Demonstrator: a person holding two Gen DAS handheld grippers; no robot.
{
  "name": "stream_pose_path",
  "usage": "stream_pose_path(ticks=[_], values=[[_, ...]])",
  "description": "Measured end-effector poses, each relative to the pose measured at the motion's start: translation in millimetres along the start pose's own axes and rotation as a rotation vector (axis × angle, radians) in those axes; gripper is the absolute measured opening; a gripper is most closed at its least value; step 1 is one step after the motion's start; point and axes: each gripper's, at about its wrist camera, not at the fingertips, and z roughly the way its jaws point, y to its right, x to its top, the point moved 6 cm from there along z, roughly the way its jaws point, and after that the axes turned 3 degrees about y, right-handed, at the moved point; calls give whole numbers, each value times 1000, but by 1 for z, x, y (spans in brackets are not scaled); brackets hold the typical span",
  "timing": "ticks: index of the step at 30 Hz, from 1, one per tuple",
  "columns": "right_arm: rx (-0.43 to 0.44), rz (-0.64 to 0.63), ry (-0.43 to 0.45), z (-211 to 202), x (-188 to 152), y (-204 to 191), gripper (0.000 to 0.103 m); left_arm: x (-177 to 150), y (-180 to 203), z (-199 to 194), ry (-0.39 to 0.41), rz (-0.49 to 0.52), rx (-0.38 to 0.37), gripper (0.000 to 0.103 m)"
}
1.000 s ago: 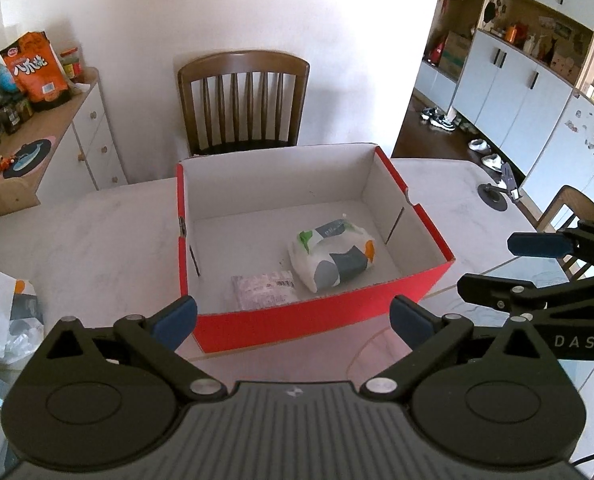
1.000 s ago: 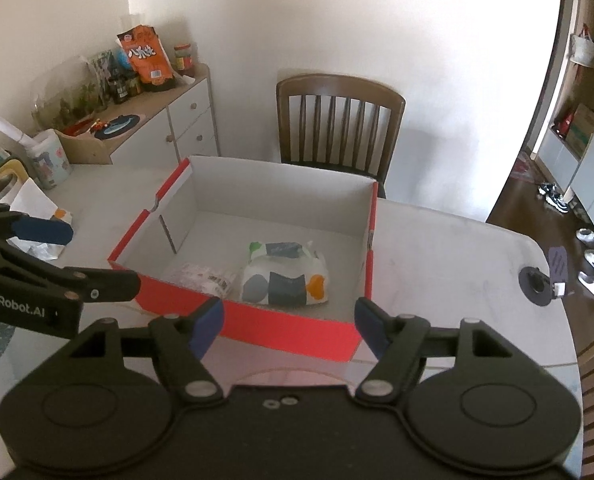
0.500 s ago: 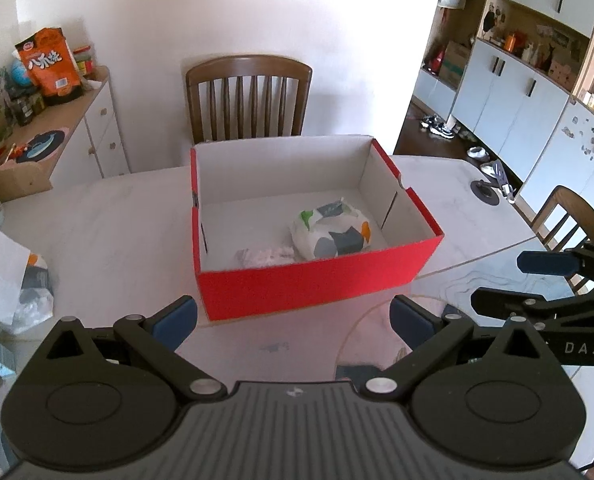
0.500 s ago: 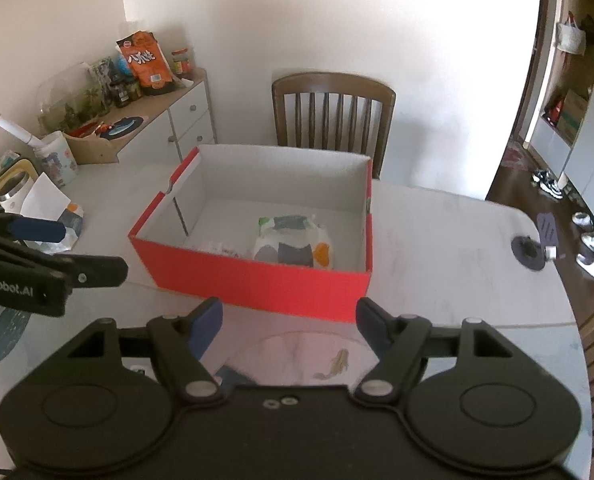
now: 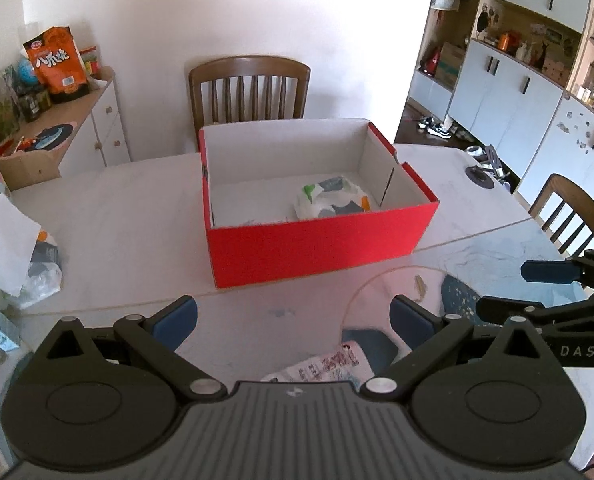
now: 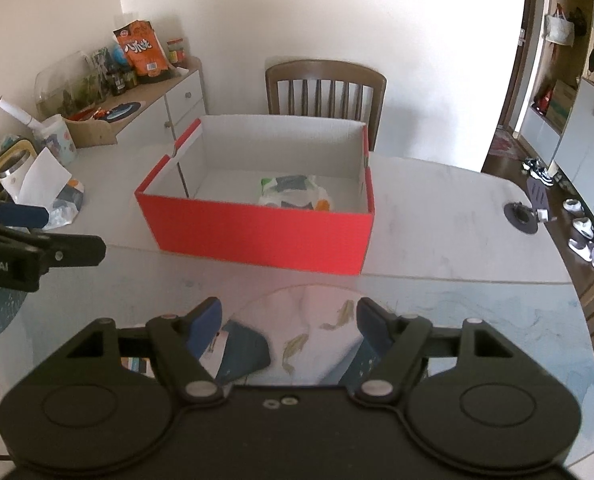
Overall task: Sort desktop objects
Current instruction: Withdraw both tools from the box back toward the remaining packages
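A red box (image 5: 321,240) with a white inside stands open on the pale marble table (image 5: 109,208), its long side facing both grippers. Inside it, towards the right half, lies a white packet printed with green, grey and orange patches (image 5: 331,202); a second, paler item beside it is mostly hidden behind the near wall, and I cannot tell what it is.

The left gripper (image 5: 293,318) points down at the table in front of the box, its blue-padded fingers (image 5: 175,320) spread wide with nothing between them. Just below its right finger, on the table's near edge, a crinkled packet with pink print (image 5: 329,364) lies beside something dark blue (image 5: 377,346).

The right gripper (image 6: 289,320) hangs just beside the left one, also short of the box, its fingers (image 6: 205,320) released and wide apart over a round glass mat with a fish pattern (image 6: 309,332). Nothing is gripped. Under its left finger a dark blue pouch (image 6: 245,354) lies flat on the table with a paper tag (image 6: 213,350) at its edge.

Off to the left side of the table sits a crumpled plastic bag with a white sheet of paper (image 5: 9,248) on it. A wooden chair (image 5: 249,88) stands behind the box against the white wall, and a low cupboard (image 5: 97,132) to the left carries an orange snack bag (image 5: 55,64) among jars.
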Motion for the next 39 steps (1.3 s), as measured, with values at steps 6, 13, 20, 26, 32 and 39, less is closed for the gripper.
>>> stream_pose_path(ticks=[6, 13, 20, 26, 32, 39], values=[[-16, 14, 2, -4, -16, -3, 74, -24, -3, -4, -9, -11, -12, 103], [-32, 27, -3, -4, -35, -8, 74, -52, -8, -12, -4, -6, 1, 103], [-34, 31, -22, -3, -55, -16, 74, -71, -13, -17, 7, -16, 23, 103], [-44, 44, -45, 1, -73, -19, 74, -87, -12, -16, 5, 2, 33, 103], [-52, 28, -58, 5, -86, -22, 74, -103, -14, -10, -5, -8, 37, 103], [-52, 52, -75, 12, -97, -25, 74, -117, -18, 0, -29, -6, 42, 103]])
